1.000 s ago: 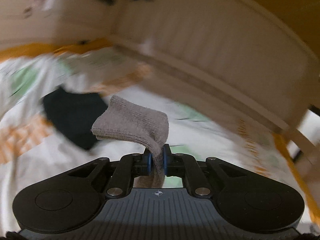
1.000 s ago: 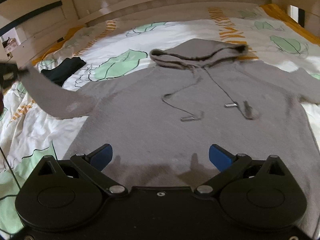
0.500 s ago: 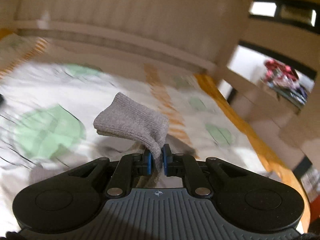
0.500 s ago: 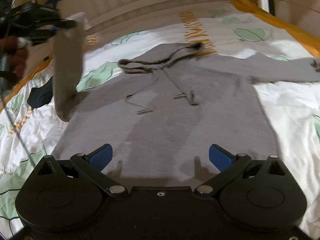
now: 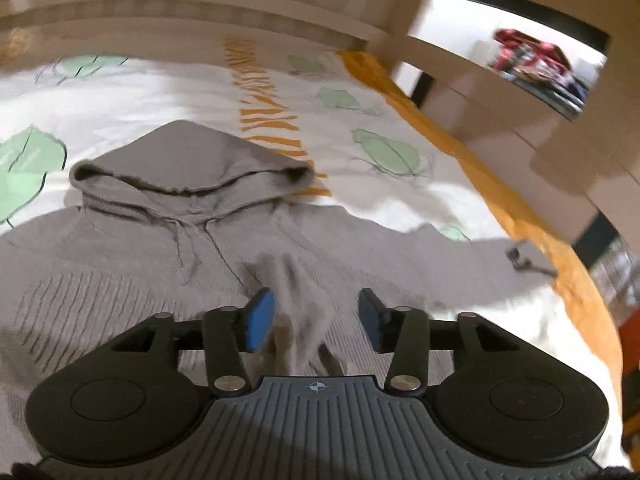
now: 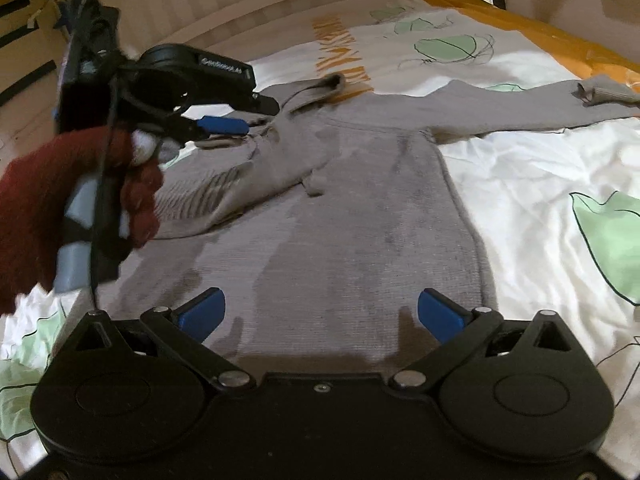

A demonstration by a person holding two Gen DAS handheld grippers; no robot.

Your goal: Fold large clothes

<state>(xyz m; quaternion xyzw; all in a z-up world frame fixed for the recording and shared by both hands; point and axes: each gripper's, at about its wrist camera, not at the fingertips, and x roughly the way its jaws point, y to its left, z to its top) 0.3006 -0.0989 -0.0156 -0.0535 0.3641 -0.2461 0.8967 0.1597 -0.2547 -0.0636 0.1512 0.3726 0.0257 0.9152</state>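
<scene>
- Left wrist view: left claw (image 5: 316, 316) spread apart, holding nothing; the sleeve (image 5: 296, 300) lies between and just ahead of its pads, draped across the hoodie (image 5: 120, 280) chest.
- Right wrist view: right claw (image 6: 320, 312) wide apart, empty, hovering over the hoodie's lower body; bed (image 6: 520, 200) beneath.
- Other sleeve (image 6: 520, 108) stretches far right of the right claw, unfolded.
- Judgement: the laid sleeve looks bunched; flatten it straight across the chest before leaving it.
- Next fold should mirror it: grip the far cuff (image 6: 604, 92), carry it across low, avoid dragging the body.
</scene>
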